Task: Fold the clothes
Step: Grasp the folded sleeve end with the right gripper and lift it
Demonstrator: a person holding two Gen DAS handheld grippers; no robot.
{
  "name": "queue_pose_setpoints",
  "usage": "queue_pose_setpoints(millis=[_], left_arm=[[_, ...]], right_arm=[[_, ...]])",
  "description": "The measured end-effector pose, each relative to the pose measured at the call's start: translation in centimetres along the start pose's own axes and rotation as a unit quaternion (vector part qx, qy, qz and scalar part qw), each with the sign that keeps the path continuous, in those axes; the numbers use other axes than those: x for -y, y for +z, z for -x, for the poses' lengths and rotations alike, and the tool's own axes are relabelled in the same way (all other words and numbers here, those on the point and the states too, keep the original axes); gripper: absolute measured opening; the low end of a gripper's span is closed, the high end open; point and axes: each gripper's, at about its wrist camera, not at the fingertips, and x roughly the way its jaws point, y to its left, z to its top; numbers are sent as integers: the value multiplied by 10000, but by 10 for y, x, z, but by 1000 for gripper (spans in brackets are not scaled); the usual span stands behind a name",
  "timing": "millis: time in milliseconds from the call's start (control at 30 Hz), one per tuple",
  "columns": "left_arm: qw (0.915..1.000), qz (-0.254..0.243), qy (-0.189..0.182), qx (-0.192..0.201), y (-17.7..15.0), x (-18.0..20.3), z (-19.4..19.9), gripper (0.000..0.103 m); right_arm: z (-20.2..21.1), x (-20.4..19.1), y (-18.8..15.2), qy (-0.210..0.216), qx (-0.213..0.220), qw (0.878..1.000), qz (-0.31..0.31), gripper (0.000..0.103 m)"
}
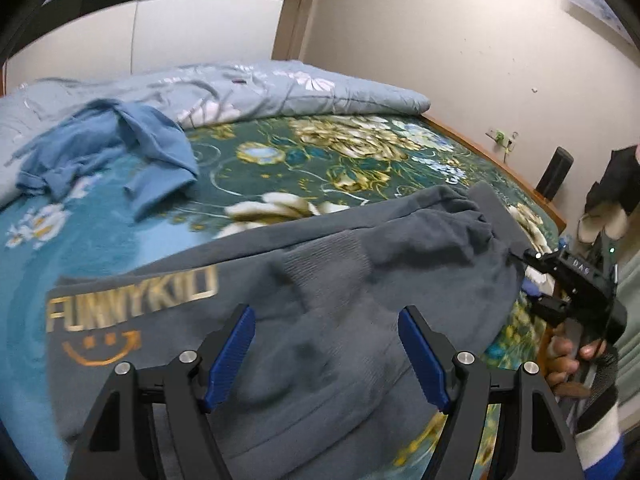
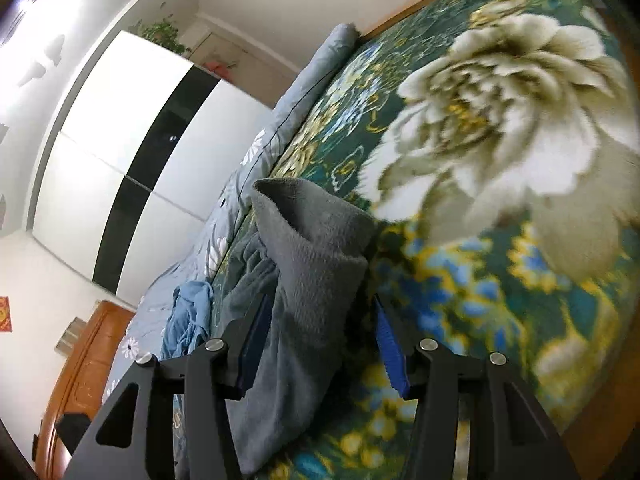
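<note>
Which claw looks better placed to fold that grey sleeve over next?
Probably the right claw: the grey sweatshirt's sleeve lies between its open fingers. The left claw hovers open over the sweatshirt's body, gripping nothing.

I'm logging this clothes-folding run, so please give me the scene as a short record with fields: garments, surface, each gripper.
surface: floral blanket on a bed
garment in work: grey sweatshirt, gold lettering and smiley, spread flat
sleeve: grey sleeve lies between the right gripper's pads
other garment: blue top, crumpled, farther back
bedding: pale blue quilt bunched at the far side
left gripper: open, above the sweatshirt, holding nothing
right gripper: open, pads not pressing
</note>
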Motion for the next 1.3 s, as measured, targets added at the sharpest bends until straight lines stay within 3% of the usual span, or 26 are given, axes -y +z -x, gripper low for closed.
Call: queue_pose_setpoints(millis=[300,467,600,733,1000,1133,1300], left_arm=[[9987,91,309,-391,3,0,-46,77],[9972,-167,509,-521,2,7,-53,79],[9993,274,89,-239,0,-10,-9,80],[9955,809,299,391,-14,-51,56,80],[9822,1433,789,928,-43,-129,137,80],[9740,1796,841,1095,-58,-164,158,80],[9642,2222,933,1101,-82,-200,171,80]], right_arm=[[-21,10,14,409,53,9985,-346,52],[-20,-2,20,439,-27,9981,-438,29],[-3,-37,22,428,27,9991,-28,25],[14,-94,17,404,99,9965,718,24],[21,-228,-36,737,-8,9750,2096,22],[3,-292,-88,877,-285,9562,2778,22],[-37,-333,-164,761,-714,9286,3562,22]])
